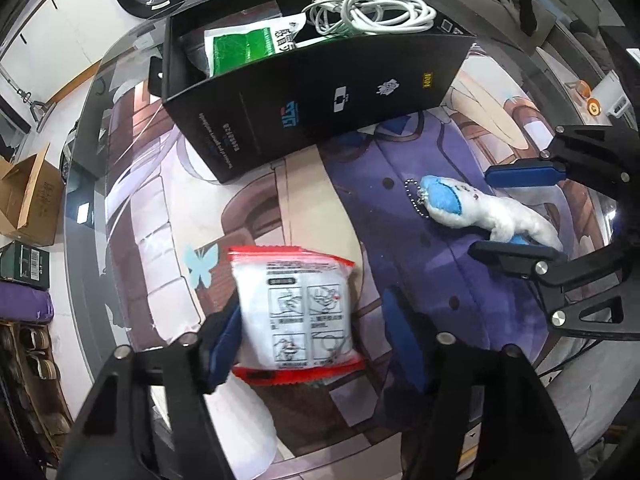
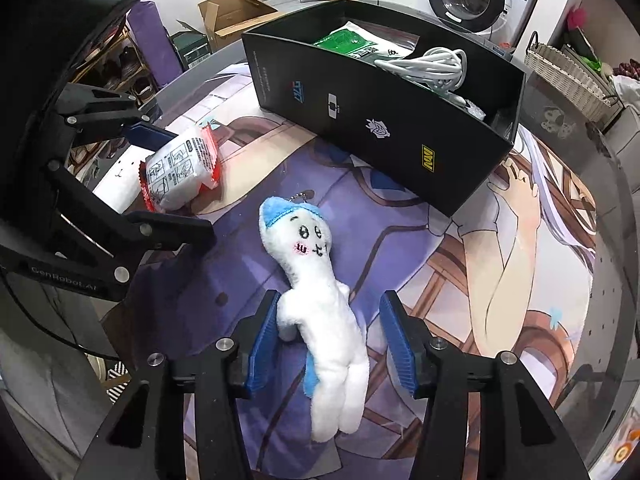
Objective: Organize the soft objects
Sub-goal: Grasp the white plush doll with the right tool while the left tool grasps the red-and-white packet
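Two soft items lie beyond reach of the black box (image 2: 384, 128), ahead of both tools. Left hand-held gripper (image 1: 316, 332), half-wide, straddles the wipes packet (image 1: 298, 316); one pad touches, so closing may skew it. Right hand-held gripper (image 2: 328, 344), jaws apart, brackets the plush keychain (image 2: 320, 320); its limp legs may snag the box wall.

White plush toy (image 2: 320, 320) with blue cap, red-edged white packet (image 1: 294, 314), black box (image 1: 320, 84).
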{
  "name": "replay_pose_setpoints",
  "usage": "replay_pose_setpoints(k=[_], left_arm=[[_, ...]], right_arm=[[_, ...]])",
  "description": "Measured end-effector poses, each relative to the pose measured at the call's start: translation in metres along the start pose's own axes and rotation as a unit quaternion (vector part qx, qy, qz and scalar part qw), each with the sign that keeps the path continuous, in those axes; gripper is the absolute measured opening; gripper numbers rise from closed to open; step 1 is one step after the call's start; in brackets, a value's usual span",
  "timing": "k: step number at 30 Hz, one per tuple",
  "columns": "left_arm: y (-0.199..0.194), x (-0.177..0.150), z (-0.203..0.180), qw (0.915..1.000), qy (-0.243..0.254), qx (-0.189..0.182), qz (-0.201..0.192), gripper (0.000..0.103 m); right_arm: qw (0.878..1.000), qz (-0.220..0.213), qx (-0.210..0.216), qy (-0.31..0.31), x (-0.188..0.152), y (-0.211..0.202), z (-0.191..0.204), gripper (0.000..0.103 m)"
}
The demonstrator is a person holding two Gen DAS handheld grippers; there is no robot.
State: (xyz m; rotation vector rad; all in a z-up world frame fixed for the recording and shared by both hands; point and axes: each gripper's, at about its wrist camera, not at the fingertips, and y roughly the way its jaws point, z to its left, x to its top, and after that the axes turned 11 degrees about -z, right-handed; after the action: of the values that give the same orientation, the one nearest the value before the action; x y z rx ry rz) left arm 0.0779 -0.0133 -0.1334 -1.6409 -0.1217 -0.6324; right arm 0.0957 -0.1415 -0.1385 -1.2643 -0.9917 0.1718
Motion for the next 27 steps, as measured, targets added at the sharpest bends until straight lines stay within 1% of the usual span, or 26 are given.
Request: replay_pose_setpoints(k=[4,5,7,8,9,11,15,16,17,18,19,20,21,22,24,27], left_arm=[[-0.002,-0.002,-0.003,1.0000,0.005,-0.001,-0.001,0.064],[-0.002,-0.002,-0.002,1.0000,0.006,0.000,0.000,0.065],[-0.002,-0.004,-0.002,1.0000,0.008,0.004,0.003,0.072],[-0.002,-0.005,0.001,1.0000,0.002,0.005,0.004,0.076],[-0.001,-0.005,0.004,1.0000,-0.002,0.004,0.005,0.078],[0.000,-0.005,0.006,1.0000,-0.003,0.003,0.005,0.078],[-0.001,-0.005,0.005,1.0000,-0.005,0.006,0.006,0.078],[-0.001,-0.005,0.005,1.0000,-0.004,0.004,0.007,0.077],[-0.002,-0.005,0.005,1.0000,-0.004,0.001,0.005,0.067],[-0.005,-0.003,0.004,1.0000,0.001,-0.001,-0.002,0.046],[-0.006,-0.003,0.003,1.0000,0.004,-0.003,-0.005,0.041],[-0.006,-0.002,0.004,1.0000,-0.001,-0.008,-0.002,0.041],[-0.007,-0.002,0.006,0.9999,-0.006,-0.009,-0.003,0.041],[-0.007,-0.002,0.005,1.0000,-0.003,-0.008,-0.003,0.041],[-0.008,-0.003,0.001,1.0000,0.009,-0.001,-0.005,0.040],[-0.009,-0.003,0.001,1.0000,0.007,-0.002,-0.004,0.041]], right_arm=[[1.000,0.001,0.000,0.001,0.000,-0.002,-0.003,0.051],[1.000,0.002,0.001,0.002,0.000,-0.001,-0.003,0.053],[1.000,0.003,0.000,0.003,0.003,0.000,-0.005,0.056],[1.000,0.004,-0.004,0.004,0.004,0.001,-0.005,0.062],[1.000,0.005,-0.009,0.006,0.004,0.002,-0.007,0.069],[1.000,0.006,-0.013,0.012,0.006,0.005,-0.010,0.074],[1.000,0.004,-0.012,0.012,0.006,0.007,-0.011,0.075],[1.000,0.004,-0.012,0.013,0.006,0.006,-0.011,0.075],[1.000,0.003,-0.010,0.012,0.006,0.006,-0.010,0.074],[1.000,0.002,-0.009,0.011,0.006,0.006,-0.009,0.062],[1.000,-0.006,-0.001,0.010,0.005,0.003,-0.007,0.053],[1.000,-0.010,0.001,0.004,0.006,0.001,-0.004,0.038],[1.000,-0.010,0.004,-0.001,0.003,-0.001,0.000,0.034],[1.000,-0.009,0.006,-0.007,0.002,-0.001,0.003,0.033],[1.000,-0.013,0.006,-0.011,0.001,-0.002,0.005,0.031],[1.000,-0.014,0.009,-0.012,-0.001,-0.004,0.006,0.031]])
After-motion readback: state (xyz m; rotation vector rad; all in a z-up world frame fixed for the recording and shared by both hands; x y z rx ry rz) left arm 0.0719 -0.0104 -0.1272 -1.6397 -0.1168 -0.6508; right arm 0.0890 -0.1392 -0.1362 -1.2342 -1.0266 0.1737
